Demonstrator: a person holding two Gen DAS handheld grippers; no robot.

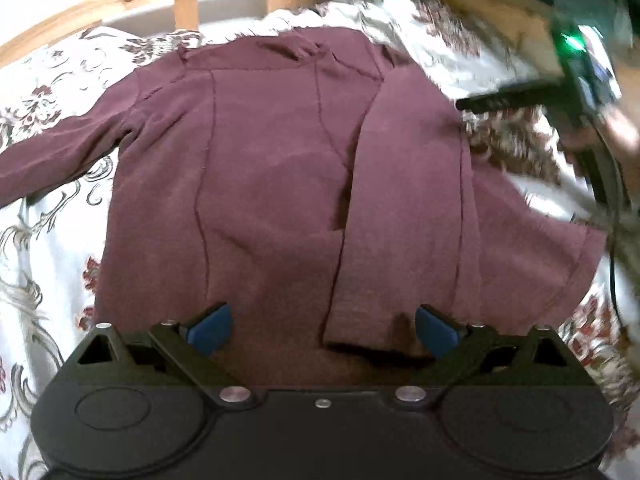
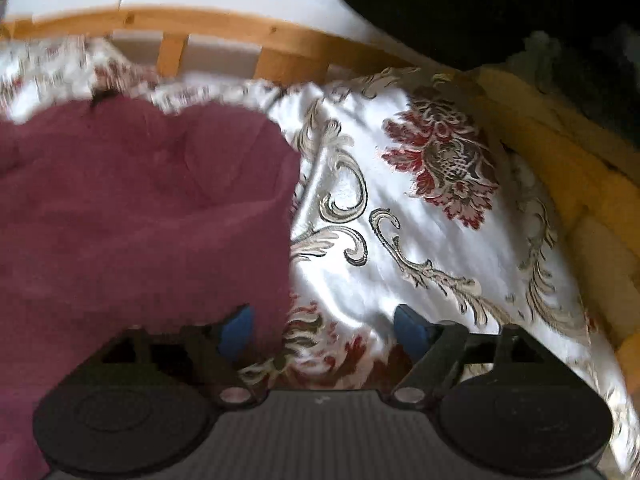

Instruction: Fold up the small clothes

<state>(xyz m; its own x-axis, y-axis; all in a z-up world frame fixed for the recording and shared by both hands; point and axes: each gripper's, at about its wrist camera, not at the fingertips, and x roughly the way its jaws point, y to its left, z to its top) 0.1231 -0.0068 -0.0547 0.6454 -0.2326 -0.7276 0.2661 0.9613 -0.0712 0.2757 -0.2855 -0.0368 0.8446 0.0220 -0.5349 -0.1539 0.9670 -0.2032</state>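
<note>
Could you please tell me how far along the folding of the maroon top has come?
Done: the maroon top lies flat on the floral bedspread, and one sleeve is already folded across the body. In hand: nothing; the left gripper and right gripper are both open, the right one at the garment's edge. Left: the other sleeve is spread out to the side, and the body is unfolded.

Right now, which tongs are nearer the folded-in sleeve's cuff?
Left. The left tongs straddle the sleeve cuff, open. The right tongs sit open at the maroon top's side edge.
</note>
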